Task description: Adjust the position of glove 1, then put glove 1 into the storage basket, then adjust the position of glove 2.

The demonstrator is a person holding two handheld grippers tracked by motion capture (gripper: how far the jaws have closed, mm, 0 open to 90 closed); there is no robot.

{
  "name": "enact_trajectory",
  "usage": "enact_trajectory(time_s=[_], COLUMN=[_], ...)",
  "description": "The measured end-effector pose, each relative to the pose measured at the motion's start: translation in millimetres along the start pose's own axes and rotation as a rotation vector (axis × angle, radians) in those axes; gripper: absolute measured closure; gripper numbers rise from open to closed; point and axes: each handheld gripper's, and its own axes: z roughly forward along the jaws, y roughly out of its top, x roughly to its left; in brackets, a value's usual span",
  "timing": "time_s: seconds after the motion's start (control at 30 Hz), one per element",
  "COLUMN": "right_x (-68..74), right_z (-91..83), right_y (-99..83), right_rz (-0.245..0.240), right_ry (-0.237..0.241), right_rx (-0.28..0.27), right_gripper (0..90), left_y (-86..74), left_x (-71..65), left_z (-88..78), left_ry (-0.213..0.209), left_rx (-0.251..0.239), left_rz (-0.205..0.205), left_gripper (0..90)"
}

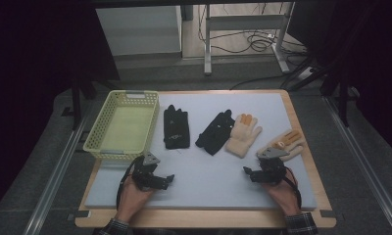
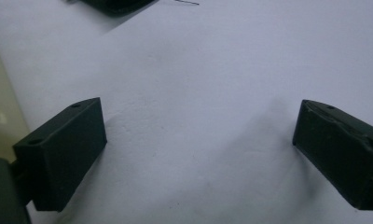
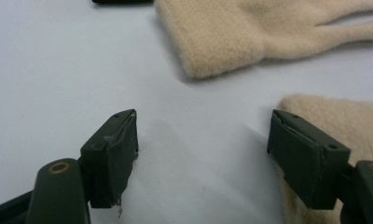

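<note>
Your left gripper [image 1: 170,178]: jaws apart, empty, over bare tabletop [image 1: 208,176] | your right gripper [image 1: 246,171]: jaws apart, empty, just beside near-right beige glove [image 1: 282,144]

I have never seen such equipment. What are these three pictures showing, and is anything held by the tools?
A person sits at a table and holds a hand tool, a gripper with two black jaws, in each hand: the left gripper and the right gripper. The high view looks down from above. The other two pictures come from small cameras riding on each gripper. On the pale mat lie two black gloves and two beige gloves. A yellow basket stands at the left. Both grippers are open and hold nothing; the right one is beside a beige glove.
</note>
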Motion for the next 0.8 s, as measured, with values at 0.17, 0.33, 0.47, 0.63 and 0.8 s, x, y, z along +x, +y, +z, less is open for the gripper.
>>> enact_trajectory(time_s=[0.17, 0.33, 0.47, 0.63, 0.8], right_x=[-2.6, -2.8, -2.6, -0.6, -0.4], right_z=[0.9, 1.2, 1.2, 0.8, 1.0], right_y=[-0.4, -0.5, -0.4, 0.2, 0.8], right_rz=[0.02, 0.02, 0.021, 0.033, 0.037], right_ry=[0.018, 0.022, 0.024, 0.011, 0.009], right_rx=[0.003, 0.005, 0.009, 0.017, 0.018], right_gripper=[23.7, 22.6, 21.3, 21.3, 21.4], left_y=[-0.3, -0.3, -0.4, -0.4, -0.4], left_x=[0.0, 0.0, -0.1, 0.0, 0.1], left_z=[0.0, 0.1, 0.1, 0.0, 0.0], left_ry=[-0.001, -0.001, -0.002, -0.002, -0.001], left_rx=[-0.002, -0.002, -0.001, 0.0, -0.001], left_rz=[-0.002, -0.003, -0.003, -0.004, -0.003], left_gripper=[2.3, 2.3, 2.3, 2.3, 2.4])
